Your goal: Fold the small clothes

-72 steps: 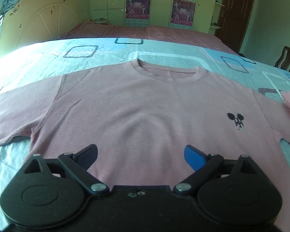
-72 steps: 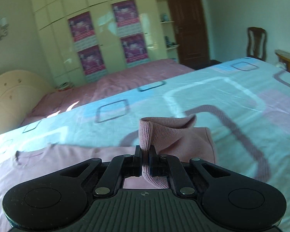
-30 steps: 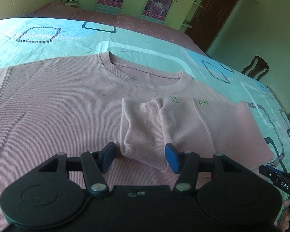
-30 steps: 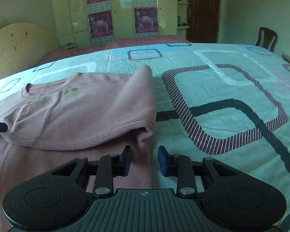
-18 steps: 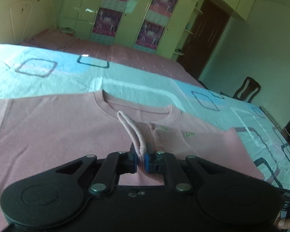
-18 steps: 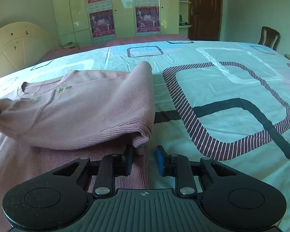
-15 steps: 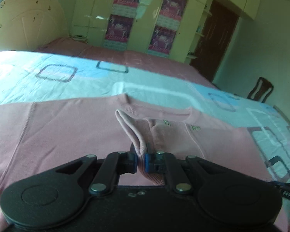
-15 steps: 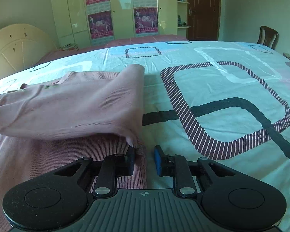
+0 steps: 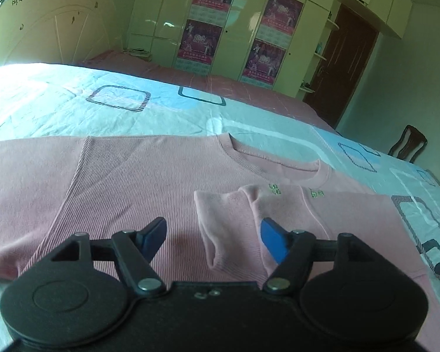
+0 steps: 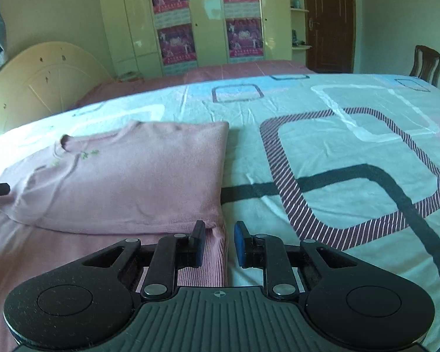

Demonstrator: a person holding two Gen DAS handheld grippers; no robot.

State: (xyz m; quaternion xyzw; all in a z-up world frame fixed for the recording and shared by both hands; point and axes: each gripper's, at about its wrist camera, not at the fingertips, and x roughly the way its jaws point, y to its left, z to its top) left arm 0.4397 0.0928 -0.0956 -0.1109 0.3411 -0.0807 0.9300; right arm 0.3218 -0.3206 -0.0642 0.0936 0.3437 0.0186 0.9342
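Note:
A pink T-shirt [image 9: 132, 182] lies spread face up on the bed. One side of it is folded over the chest [image 9: 322, 220], and its sleeve cuff [image 9: 220, 228] lies on top. My left gripper [image 9: 212, 230] hovers just over that cuff. Its jaws are opening, with the cuff loose between the blue pads. In the right wrist view the folded flap [image 10: 132, 182] rests flat. My right gripper [image 10: 217, 239] stands at the flap's near corner. Its jaws are narrowly apart, with the shirt's side edge between them and not pinched.
The patterned light-blue bedsheet [image 10: 352, 152] stretches wide to the right of the shirt. A second bed with a pink cover [image 9: 220, 85] and a cream headboard [image 9: 52, 38] lie beyond. A wardrobe with posters, a dark door and a wooden chair [image 10: 426, 61] stand at the back.
My left gripper, shut on the lifted sleeve cuff half a second ago, has let go and the cuff now lies flat. The folded flap has sunk down onto the shirt.

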